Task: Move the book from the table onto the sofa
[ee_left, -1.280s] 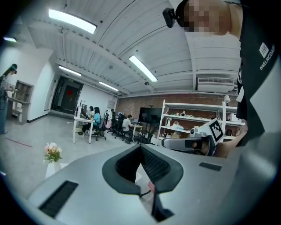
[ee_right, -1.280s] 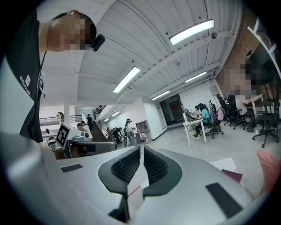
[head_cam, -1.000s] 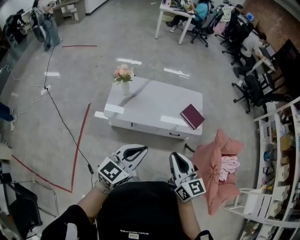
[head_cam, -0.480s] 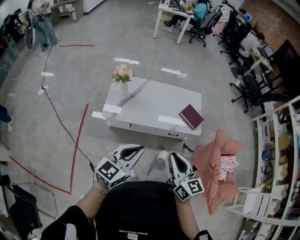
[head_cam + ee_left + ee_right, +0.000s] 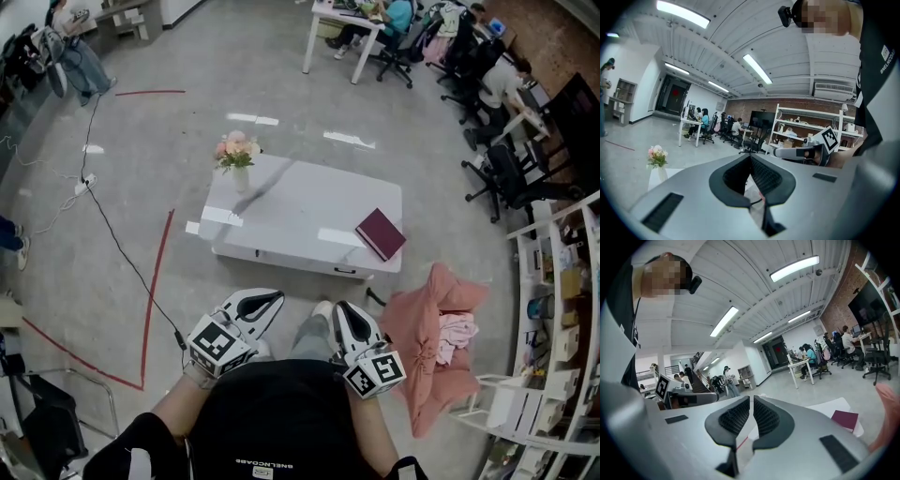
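Nearest: the person's black-clad torso fills the bottom of the head view, with both forearms reaching forward. A grey trouser leg (image 5: 309, 337) and a pale shoe (image 5: 323, 308) show between the two tools.

Left gripper (image 5: 270, 299): held low in front of the body, marker cube toward the wearer. In its own view (image 5: 750, 160) the ribbed pads meet, closed, with nothing between them.

Right gripper (image 5: 346, 313): alongside the left and near it, not touching. In its own view (image 5: 751, 402) the pads stand closed to a thin slit. Nothing is gripped.

Floor just beyond: grey concrete. A red tape line (image 5: 156, 292) runs on the left, crossed by a black cable (image 5: 120, 236). To the right of the right gripper sits a pink cloth mound (image 5: 436, 323) with paler fabric on top. I cannot tell what is under it.

Middle distance: a low white table (image 5: 300, 202), well apart from both grippers. The book (image 5: 380, 233), dark red and closed, lies flat at the table's near right corner, set at a diagonal close to the edge. The right gripper view shows it (image 5: 844, 420) too. A vase of pink flowers (image 5: 235, 156) stands at the far left corner, also seen in the left gripper view (image 5: 656, 157).

Right edge: white shelving (image 5: 561, 314) carrying small items.

Far: black office chairs (image 5: 506, 176), and a white desk (image 5: 339, 21) with seated people.
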